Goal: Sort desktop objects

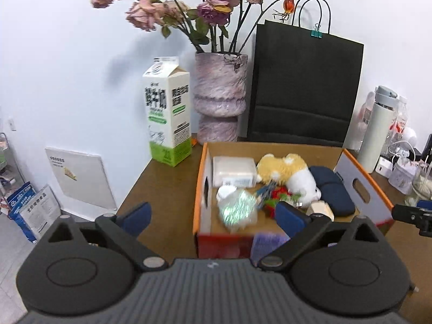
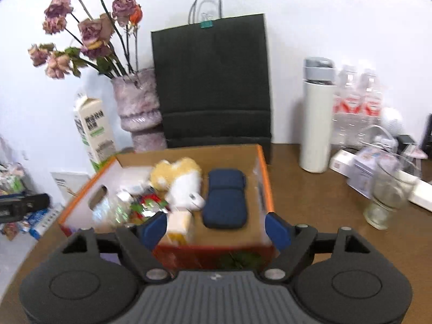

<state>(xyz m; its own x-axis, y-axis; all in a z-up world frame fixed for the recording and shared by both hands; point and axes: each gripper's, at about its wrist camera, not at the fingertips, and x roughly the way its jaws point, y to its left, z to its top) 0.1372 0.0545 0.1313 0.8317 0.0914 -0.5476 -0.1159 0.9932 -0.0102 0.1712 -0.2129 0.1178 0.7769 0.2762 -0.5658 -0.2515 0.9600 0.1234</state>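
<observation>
Both claws hung released and empty before the cardboard box (image 1: 361,172) on the bench (image 1: 162,197): left claw (image 1: 213,216), right claw (image 2: 216,229). Plush toy (image 1: 291,172) and navy pouch (image 2: 225,197) lay side by side inside the box.

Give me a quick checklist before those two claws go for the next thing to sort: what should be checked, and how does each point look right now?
1. Left claw empty: ok, jaws wide, nothing pinched.
2. Right claw empty: ok, jaws apart, nothing between the pads.
3. Box upright on the table: ok.
4. Room left in the box: ok, bare floor shows in front of the pouch.
5. Plush and pouch fully inside: ok.
6. Next thing to sort: cannot tell; the glass and flask stand outside the box.
</observation>
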